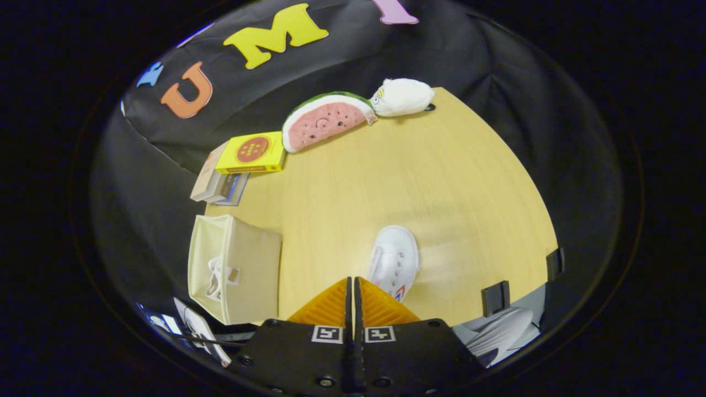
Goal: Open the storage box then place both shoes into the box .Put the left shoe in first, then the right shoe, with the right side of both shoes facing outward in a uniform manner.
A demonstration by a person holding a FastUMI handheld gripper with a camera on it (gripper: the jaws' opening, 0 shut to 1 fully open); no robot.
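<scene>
Gripper [353, 292] with fingers pressed together, holding nothing, above the table [441, 182].
White shoe [393, 262] lies just ahead, beside the fingertips; the open storage box [234, 270] stands off to the left, the other shoe [215, 278] inside it.

The counter [441, 182] was pale wood-grain; the storage box [251, 270] cream; the shoe [392, 262] white; the watermelon plush [325, 120] pink, green-rinded; the carton [252, 153] yellow.

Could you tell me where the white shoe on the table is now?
The white shoe lies on the table just ahead of the closed jaws, right of the storage box.
</scene>
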